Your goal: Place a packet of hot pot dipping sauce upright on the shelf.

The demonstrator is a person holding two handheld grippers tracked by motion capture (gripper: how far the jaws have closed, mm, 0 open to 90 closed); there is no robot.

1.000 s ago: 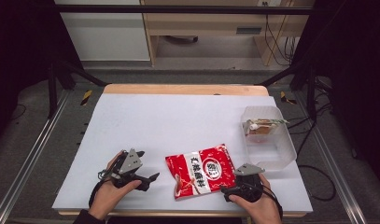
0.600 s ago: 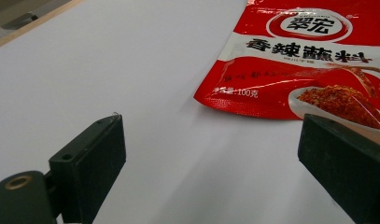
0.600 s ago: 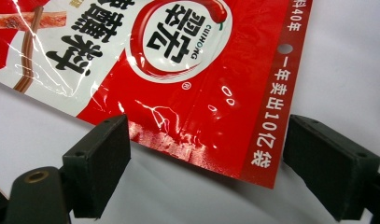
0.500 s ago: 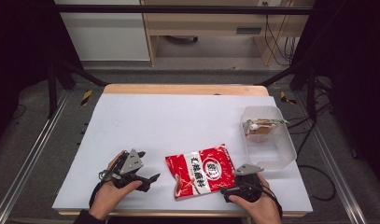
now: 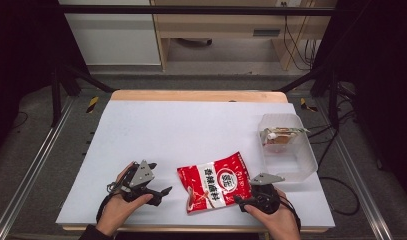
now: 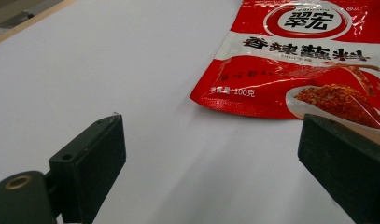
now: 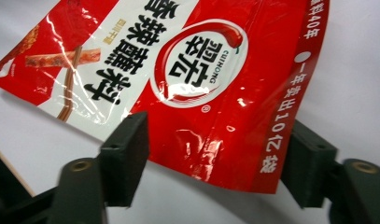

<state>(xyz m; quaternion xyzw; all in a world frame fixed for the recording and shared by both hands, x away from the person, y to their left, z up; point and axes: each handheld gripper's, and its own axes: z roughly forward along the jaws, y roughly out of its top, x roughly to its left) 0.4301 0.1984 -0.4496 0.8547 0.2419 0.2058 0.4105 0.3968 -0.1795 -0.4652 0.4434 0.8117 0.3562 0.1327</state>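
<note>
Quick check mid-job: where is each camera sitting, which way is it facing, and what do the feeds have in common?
High view: above the person's side, facing forward and down on the white table; both hands, left gripper and right gripper show.
Left gripper view: rides the left gripper, low across the table; open jaws.
Right gripper view: rides the right gripper, whose jaws, just closing, straddle the edge.
All three share the red seasoning packet.

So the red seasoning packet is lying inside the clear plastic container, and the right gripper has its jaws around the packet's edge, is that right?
Not quite. The red seasoning packet lies flat on the white table, beside the clear plastic container, not inside it; the high view shows this. The right gripper does have the packet's edge between its jaws, which have just been closing.
</note>
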